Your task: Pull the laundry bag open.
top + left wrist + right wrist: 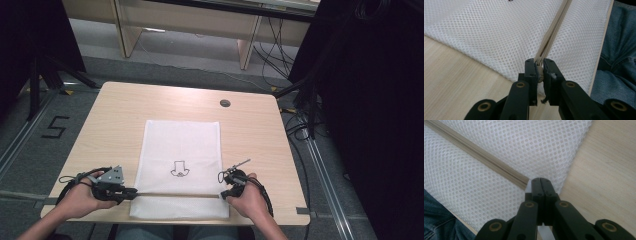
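A white mesh bag (182, 150) lies flat on the wooden table (115, 115), a small black drawing (180, 169) printed on it. A beige zipper (175, 194) runs across it near the front edge. My left gripper (134, 192) is at the zipper's left end. In the left gripper view this gripper (539, 67) is shut on the small beige zipper pull (539, 72), with the zipper (554, 32) stretching away from it. My right gripper (223, 194) sits at the zipper's right end. In the right gripper view its jaws (540, 181) are pressed together on the mesh (536, 145) just past the zipper's end (522, 181).
A round cable hole (225, 103) sits at the table's far right. The person's jeans (619, 62) are just beyond the front edge. Bare wood lies left, right and behind the bag. Black drapes and stands flank the table on the floor.
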A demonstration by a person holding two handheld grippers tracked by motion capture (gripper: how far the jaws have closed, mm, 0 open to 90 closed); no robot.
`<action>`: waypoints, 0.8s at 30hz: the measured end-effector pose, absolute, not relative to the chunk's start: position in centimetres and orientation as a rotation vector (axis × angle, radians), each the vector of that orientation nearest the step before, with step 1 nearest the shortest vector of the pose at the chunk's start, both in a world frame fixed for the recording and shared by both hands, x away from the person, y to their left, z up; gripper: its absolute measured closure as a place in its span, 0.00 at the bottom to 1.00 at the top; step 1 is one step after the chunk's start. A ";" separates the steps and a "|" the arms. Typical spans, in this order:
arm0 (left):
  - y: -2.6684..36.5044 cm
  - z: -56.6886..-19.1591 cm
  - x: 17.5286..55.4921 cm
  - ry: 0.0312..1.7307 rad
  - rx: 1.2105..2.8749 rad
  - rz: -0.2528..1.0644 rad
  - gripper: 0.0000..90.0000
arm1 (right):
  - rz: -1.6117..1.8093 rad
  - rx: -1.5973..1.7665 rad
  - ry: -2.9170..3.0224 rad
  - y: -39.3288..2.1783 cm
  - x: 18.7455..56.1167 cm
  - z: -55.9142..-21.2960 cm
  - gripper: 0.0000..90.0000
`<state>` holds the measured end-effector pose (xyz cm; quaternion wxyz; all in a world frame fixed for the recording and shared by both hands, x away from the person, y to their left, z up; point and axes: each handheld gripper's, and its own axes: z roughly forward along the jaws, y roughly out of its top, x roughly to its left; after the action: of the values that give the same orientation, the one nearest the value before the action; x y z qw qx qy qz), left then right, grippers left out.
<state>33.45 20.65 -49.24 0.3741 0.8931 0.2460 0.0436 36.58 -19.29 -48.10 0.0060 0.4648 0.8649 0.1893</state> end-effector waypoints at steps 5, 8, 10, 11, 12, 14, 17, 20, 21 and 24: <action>20.4 -49.3 33.4 0.613 2.318 0.141 0.90 | 0.590 1.472 2.700 -19.3 36.6 -48.1 1.00; 20.4 -49.3 33.3 0.625 2.286 0.131 0.90 | 0.601 1.468 2.705 -19.4 36.7 -48.2 1.00; 20.5 -49.2 33.4 0.599 2.296 0.148 0.90 | 0.598 1.493 2.723 -19.6 36.8 -48.2 1.00; 20.5 -49.2 33.3 0.616 2.302 0.146 0.90 | 0.606 1.495 2.726 -19.6 36.8 -48.2 1.00; 20.4 -49.2 33.3 0.625 2.294 0.147 0.89 | 0.632 1.473 2.732 -19.7 36.8 -48.2 1.00; 20.6 -49.2 33.4 0.637 2.294 0.162 0.87 | 0.624 1.485 2.715 -19.7 36.7 -48.2 1.00; 20.9 -48.8 33.5 0.684 2.227 0.152 0.76 | 0.637 1.466 2.724 -19.7 36.7 -48.2 0.99; 20.8 -48.3 33.6 0.738 2.137 0.154 0.71 | 0.664 1.502 2.727 -20.0 36.8 -48.3 0.98; 20.7 -48.2 33.8 0.750 2.125 0.171 0.68 | 0.687 1.485 2.740 -20.1 36.9 -48.3 0.97; 20.0 -47.5 34.6 0.813 2.001 0.192 0.60 | 0.695 1.495 2.738 -20.1 36.9 -48.2 0.93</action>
<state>34.63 20.04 -47.53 0.4677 0.8156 0.3315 0.0783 36.90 -20.10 -48.20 -0.0275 0.4676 0.8563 0.2174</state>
